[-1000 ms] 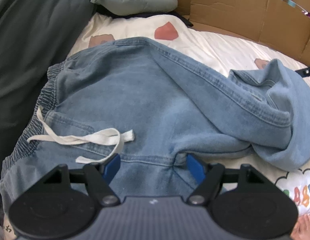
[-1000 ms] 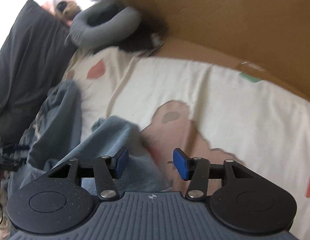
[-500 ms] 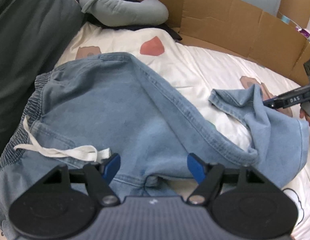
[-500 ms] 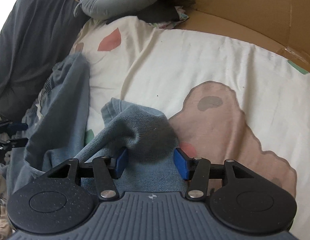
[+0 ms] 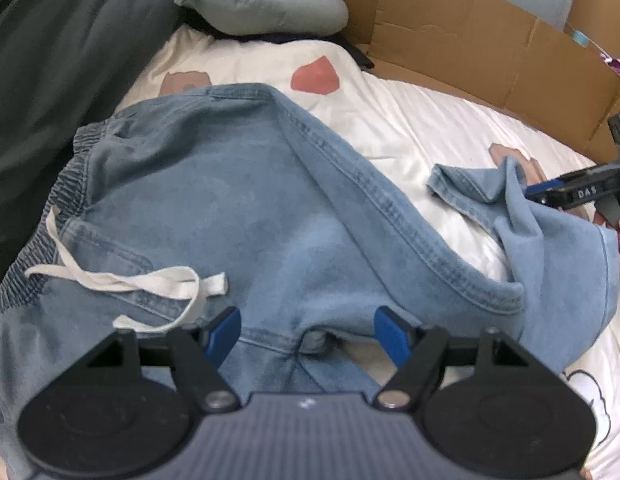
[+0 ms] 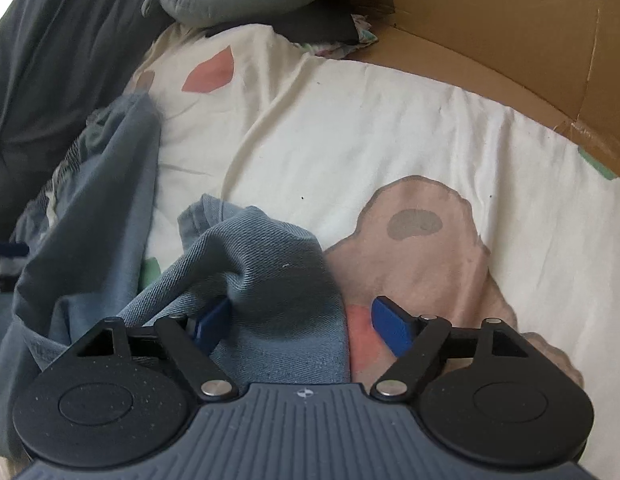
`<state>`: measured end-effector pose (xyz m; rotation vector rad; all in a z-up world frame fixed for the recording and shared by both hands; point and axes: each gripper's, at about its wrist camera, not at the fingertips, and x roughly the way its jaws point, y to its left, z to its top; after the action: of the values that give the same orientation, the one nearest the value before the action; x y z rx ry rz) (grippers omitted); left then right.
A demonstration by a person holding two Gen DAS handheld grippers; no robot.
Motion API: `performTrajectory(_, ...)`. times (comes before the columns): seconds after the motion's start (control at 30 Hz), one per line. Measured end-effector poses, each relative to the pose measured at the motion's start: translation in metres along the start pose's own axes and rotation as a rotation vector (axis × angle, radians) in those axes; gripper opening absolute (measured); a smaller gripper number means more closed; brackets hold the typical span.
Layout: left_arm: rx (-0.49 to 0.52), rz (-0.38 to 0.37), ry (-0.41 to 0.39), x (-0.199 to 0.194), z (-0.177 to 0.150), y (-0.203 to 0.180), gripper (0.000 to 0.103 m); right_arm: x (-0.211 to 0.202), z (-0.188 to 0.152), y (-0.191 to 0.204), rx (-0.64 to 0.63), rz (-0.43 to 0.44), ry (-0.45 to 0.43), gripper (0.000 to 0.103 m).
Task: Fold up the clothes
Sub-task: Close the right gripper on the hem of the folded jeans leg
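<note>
Right wrist view, denim leg (image 6: 269, 280) between opening right tongs (image 6: 305, 324)

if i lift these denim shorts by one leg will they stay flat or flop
Probably flop: the denim shorts already bunch and drape in soft folds on the sheet. The loose drawstring would likely dangle. Seams look thick, so probably not slippery.

Bare sheet (image 6: 390, 128) lies open ahead; cardboard wall (image 6: 490, 40) bounds it; grey pillow (image 5: 253, 0) blocks the far corner.

Light-blue denim shorts (image 5: 237, 208) with a white drawstring (image 5: 121, 280) lie rumpled, one leg (image 6: 261, 264) bunched sideways.
</note>
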<state>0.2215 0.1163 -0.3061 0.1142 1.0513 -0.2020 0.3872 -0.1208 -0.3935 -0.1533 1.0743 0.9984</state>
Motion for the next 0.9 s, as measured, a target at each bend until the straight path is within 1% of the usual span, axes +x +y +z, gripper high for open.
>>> performTrajectory(0.03, 0.004, -0.001, 0.001, 0.001, 0.0, -0.001, 0.076, 0.002, 0.0, 0.002, -0.009, 0.0, -0.007, 0.082)
performTrajectory(0.13, 0.009, -0.003, 0.003, 0.002, -0.001, -0.002, 0.076, 0.007, 0.001, 0.012, -0.048, 0.001, -0.026, 0.076)
performTrajectory(0.17, 0.009, -0.002, 0.002, 0.003, -0.002, -0.002, 0.076, 0.009, 0.002, 0.016, -0.061, 0.005, -0.029, 0.068)
performTrajectory(0.23, 0.004, -0.003, 0.0, 0.003, -0.001, -0.001, 0.076, 0.013, 0.005, 0.023, -0.073, 0.016, -0.019, 0.058)
performTrajectory(0.27, 0.0, -0.004, -0.003, 0.003, -0.001, 0.0, 0.076, 0.015, 0.006, 0.026, -0.077, 0.02, -0.014, 0.05)
performTrajectory(0.3, -0.004, -0.005, -0.006, 0.003, 0.0, 0.0, 0.076, 0.015, 0.007, 0.029, -0.08, 0.023, -0.011, 0.048)
performTrajectory(0.37, -0.011, -0.007, -0.013, 0.003, 0.002, 0.001, 0.076, 0.01, 0.008, 0.029, -0.069, 0.022, -0.014, 0.029)
performTrajectory(0.47, -0.018, -0.021, -0.022, 0.005, 0.007, 0.0, 0.074, -0.013, 0.003, 0.027, -0.055, 0.014, -0.051, 0.024)
performTrajectory(0.6, 0.005, -0.042, -0.037, 0.007, 0.013, -0.007, 0.072, -0.054, -0.012, 0.026, -0.05, -0.052, -0.099, 0.023)
performTrajectory(0.73, 0.052, -0.046, -0.048, 0.011, 0.02, -0.015, 0.072, -0.096, -0.032, 0.01, 0.057, -0.102, -0.167, 0.022)
performTrajectory(0.8, 0.071, -0.05, -0.048, 0.014, 0.023, -0.018, 0.072, -0.111, -0.044, 0.001, 0.086, -0.14, -0.186, 0.02)
performTrajectory(0.9, 0.089, -0.062, -0.044, 0.02, 0.03, -0.02, 0.072, -0.133, -0.06, -0.013, 0.122, -0.208, -0.212, 0.019)
